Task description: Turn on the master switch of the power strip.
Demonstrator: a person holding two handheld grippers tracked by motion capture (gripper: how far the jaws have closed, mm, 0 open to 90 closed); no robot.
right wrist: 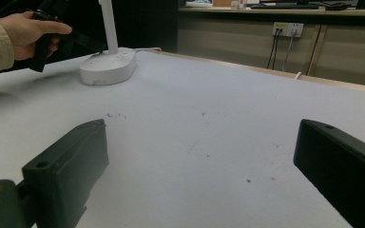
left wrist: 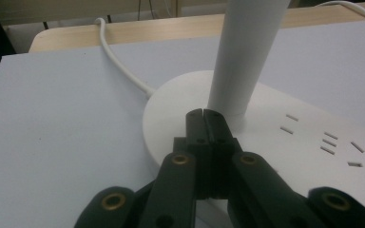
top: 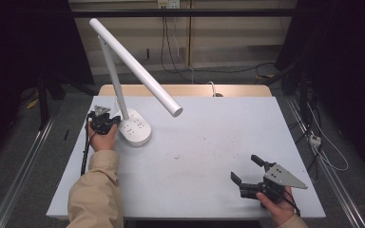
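A white desk lamp stands at the back left of the grey table [top: 209, 142]. Its round base [top: 135, 129] has socket slots, and its long tube head [top: 138, 69] slants down to the right. My left gripper [top: 115, 119] is shut with nothing between its jaws. In the left gripper view its tips [left wrist: 203, 114] sit on the base [left wrist: 171, 104], right at the foot of the pole [left wrist: 247, 52]. My right gripper [top: 244, 167] rests open near the front right edge, pointing left across bare tabletop [right wrist: 199, 156]. The lamp base [right wrist: 108, 66] and the left gripper [right wrist: 92, 45] lie far ahead of it.
A white cable [left wrist: 119, 61] runs from the lamp base back over a wooden tabletop [top: 185, 90]. Wall sockets [right wrist: 287, 28] are on the far wall. A power strip [top: 315, 139] and cables lie on the floor to the right.
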